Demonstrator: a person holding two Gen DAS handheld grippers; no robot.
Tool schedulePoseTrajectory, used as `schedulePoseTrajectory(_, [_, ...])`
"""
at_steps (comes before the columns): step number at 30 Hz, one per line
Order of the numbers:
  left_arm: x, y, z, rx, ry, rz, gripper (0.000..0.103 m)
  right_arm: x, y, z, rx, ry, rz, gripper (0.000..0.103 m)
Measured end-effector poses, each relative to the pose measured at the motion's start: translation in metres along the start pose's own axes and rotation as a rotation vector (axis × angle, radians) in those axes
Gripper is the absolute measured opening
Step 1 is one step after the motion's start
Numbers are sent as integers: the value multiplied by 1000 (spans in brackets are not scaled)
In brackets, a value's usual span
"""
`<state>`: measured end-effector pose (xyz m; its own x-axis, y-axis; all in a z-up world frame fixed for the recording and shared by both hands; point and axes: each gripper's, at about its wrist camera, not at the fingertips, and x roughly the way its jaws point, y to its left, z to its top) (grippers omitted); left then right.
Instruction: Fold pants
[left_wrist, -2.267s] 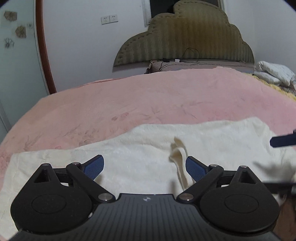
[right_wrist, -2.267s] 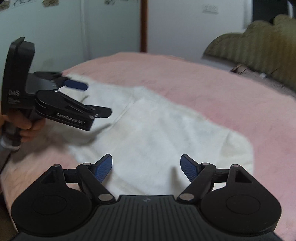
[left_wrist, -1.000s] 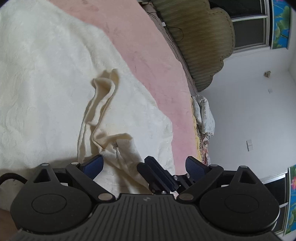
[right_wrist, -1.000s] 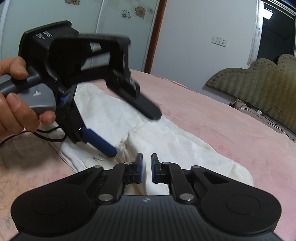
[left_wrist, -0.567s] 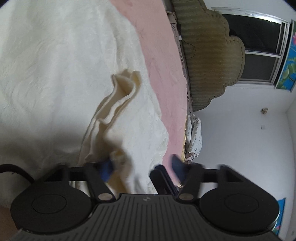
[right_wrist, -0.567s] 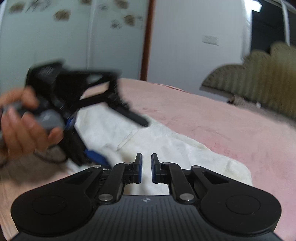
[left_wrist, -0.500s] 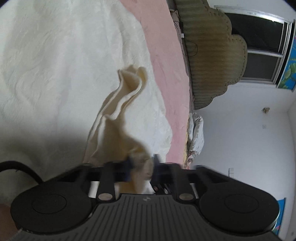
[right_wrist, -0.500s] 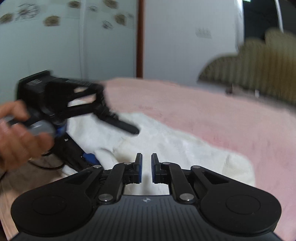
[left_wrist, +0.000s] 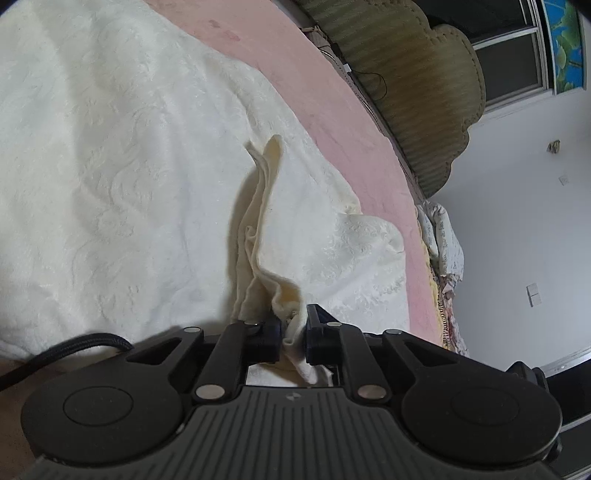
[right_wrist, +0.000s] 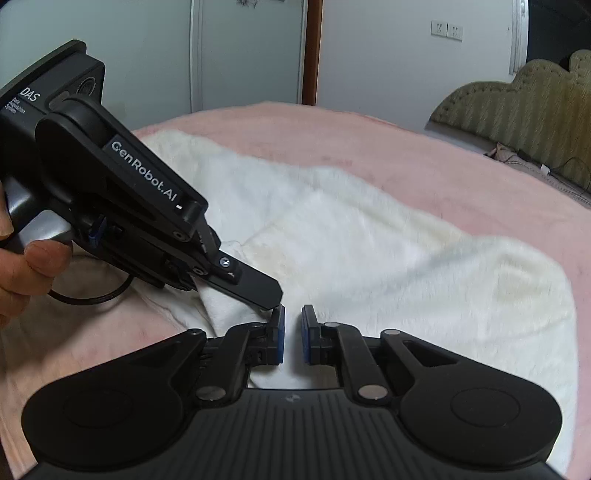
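left gripper (left_wrist: 293, 334) clamps bunched cream pants (left_wrist: 110, 166) | right gripper (right_wrist: 291, 334) nearly closed, grasp unclear | fuzzy pink bedspread (right_wrist: 406, 155)

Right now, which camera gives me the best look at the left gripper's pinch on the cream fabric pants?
The left wrist view: the left gripper is shut on a bunched ridge of the cream fabric pants. The right wrist view shows that gripper from the side, its body hiding the pinch.

Left gripper (left_wrist: 293, 334): jaws pinched together on bunched cream pants (left_wrist: 147, 166) fabric, tilted down toward cloth (bare hand (right_wrist: 22, 266) wraps its handle). Right gripper (right_wrist: 290, 334): jaws drawn nearly together, narrow gap showing, just beside left gripper's fingertip.
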<state>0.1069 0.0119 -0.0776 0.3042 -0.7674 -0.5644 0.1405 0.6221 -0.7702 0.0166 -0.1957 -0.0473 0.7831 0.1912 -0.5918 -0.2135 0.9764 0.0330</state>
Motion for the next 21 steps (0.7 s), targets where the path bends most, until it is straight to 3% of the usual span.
schedulePoseTrajectory(2, [-1, 3, 0, -1, -3, 0, 22, -10, -13, 7, 41, -18, -5, 9])
schedulePoseTrajectory(5, [3, -3, -5, 40, -17, 21, 24, -17, -37, 21, 75, -58, -88, 10])
schedulePoseTrajectory(7, [4, -9, -9, 68, -30, 38, 25, -10, -59, 27, 104, -36, -126, 11])
schedulePoseTrajectory(10, [3, -11, -13, 83, -36, 47, 24, 13, -105, 20, 237, 69, -171, 12])
schedulePoseTrajectory(12, [2, -12, -14, 93, -34, 51, 24, 4, -128, 15, 340, 43, -205, 12])
schedulePoseTrajectory(15, [-4, -16, -12, 104, -33, 61, 25, -25, -137, 14, 397, -47, -210, 13])
schedulePoseTrajectory(17, [-13, -30, -12, 170, -75, 101, 24, -35, -137, 13, 405, -68, -206, 13])
schedulePoseTrajectory(19, [-23, -46, -11, 267, -143, 154, 25, -35, -134, 7, 387, -38, -181, 18])
schedulePoseTrajectory(20, [-25, -53, -8, 310, -166, 170, 26, -31, -129, 2, 366, -5, -165, 26])
schedulePoseTrajectory(21, [-24, -59, -4, 336, -175, 178, 32, -27, -124, -4, 341, 27, -155, 31])
